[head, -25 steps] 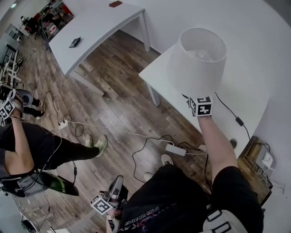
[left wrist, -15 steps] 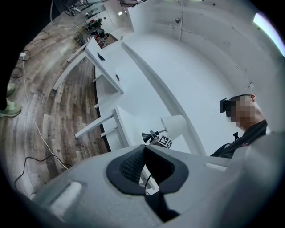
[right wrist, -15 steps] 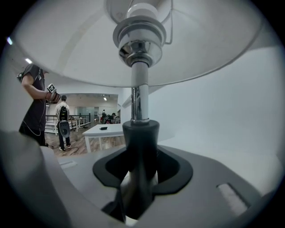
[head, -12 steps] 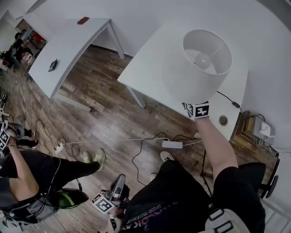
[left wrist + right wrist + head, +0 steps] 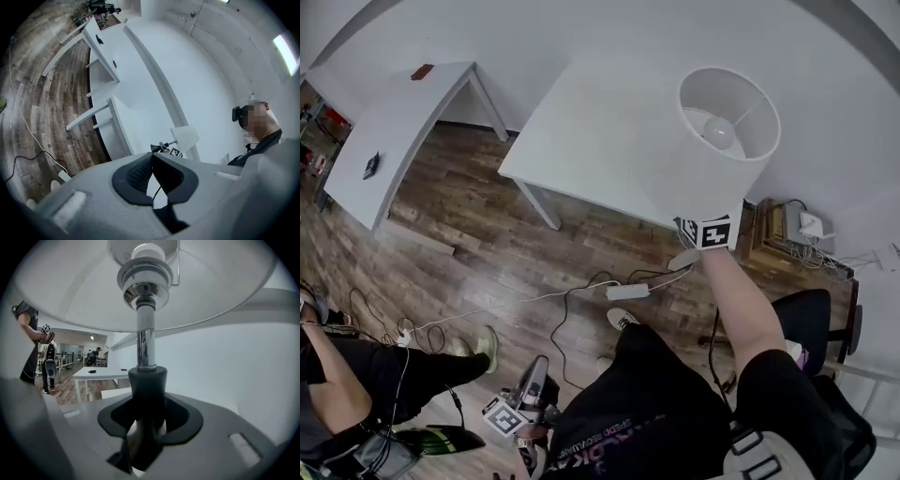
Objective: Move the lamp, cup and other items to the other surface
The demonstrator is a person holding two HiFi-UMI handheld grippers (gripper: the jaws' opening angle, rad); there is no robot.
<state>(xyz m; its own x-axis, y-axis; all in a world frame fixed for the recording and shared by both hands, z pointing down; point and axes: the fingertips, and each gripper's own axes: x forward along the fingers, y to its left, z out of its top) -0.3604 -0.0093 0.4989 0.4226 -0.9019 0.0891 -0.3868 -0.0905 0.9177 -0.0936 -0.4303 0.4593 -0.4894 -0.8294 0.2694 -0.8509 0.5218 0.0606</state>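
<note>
White table (image 5: 581,131) sits on a wood floor (image 5: 459,244). My right hand-held gripper (image 5: 146,404) squeezes the lamp (image 5: 717,141) pole, holding it up by the table. My left hand-held gripper (image 5: 152,159) is closed and empty.

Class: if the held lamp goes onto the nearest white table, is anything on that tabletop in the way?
Nothing visible. The right gripper holds the lamp by its stem, and the white table looks bare, though the shade hides part of it.

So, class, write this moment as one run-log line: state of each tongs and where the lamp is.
lamp: upright, held by stem, at white table | right tongs: shut on lamp | left tongs: shut, empty
</note>
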